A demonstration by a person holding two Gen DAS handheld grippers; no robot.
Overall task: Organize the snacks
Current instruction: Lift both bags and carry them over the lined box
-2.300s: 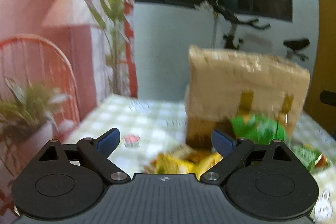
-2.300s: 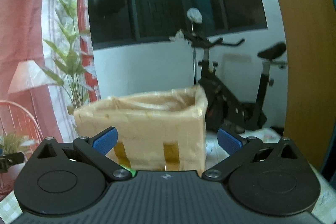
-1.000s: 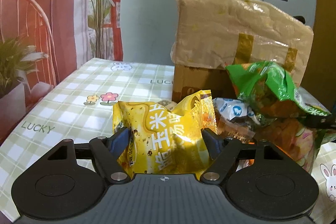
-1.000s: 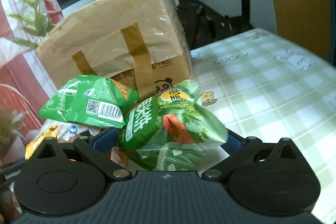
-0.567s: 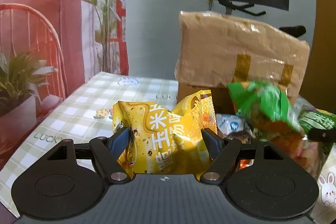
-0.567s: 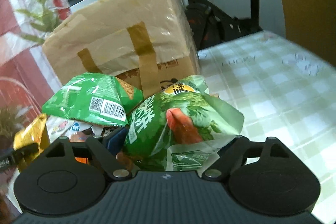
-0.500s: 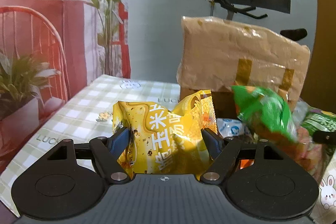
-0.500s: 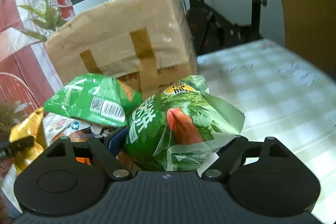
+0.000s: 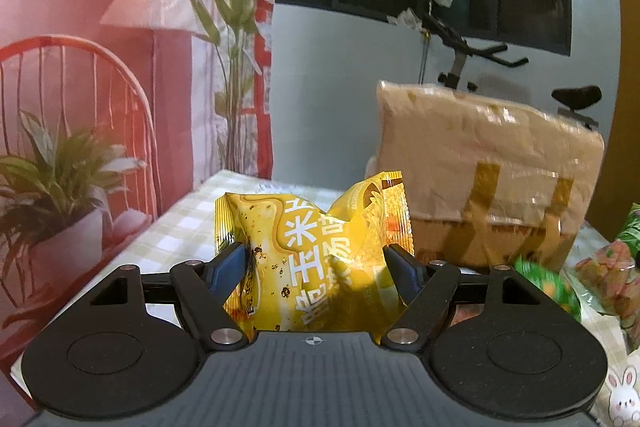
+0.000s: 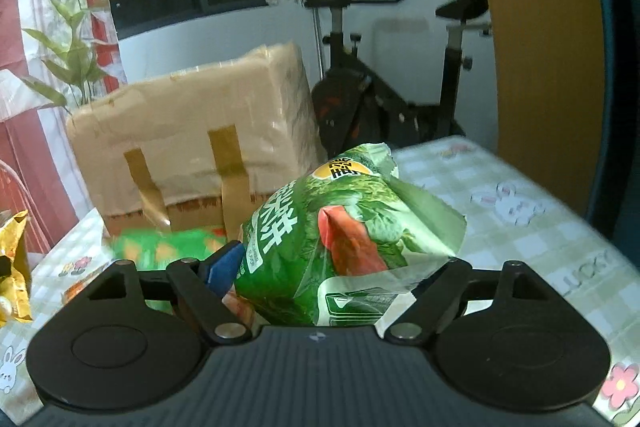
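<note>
My left gripper (image 9: pixel 316 259) is shut on a yellow snack bag (image 9: pixel 320 223), which it holds upright above the checked tablecloth (image 9: pixel 188 223). In the right wrist view my right gripper (image 10: pixel 336 267) is shut on a puffy green snack bag (image 10: pixel 348 235); the bag hides its right fingertip. That same yellow bag (image 10: pixel 14 259) shows at the left edge of this view. Behind both bags stands a taped cardboard box (image 9: pixel 480 155) (image 10: pixel 192 143). A blurred green pack (image 10: pixel 172 243) (image 9: pixel 548 283) lies low in front of the box.
More snack packs (image 9: pixel 608 267) lie at the right of the left wrist view. A potted plant (image 9: pixel 60 187) and a red chair stand off the table's left side. An exercise bike (image 10: pixel 360 99) is behind the box. The tablecloth (image 10: pixel 520 235) stretches to the right.
Both grippers have risen with their bags. The right jaws narrowed onto the green bag. The other green pack dropped from beside that bag down toward the table.
</note>
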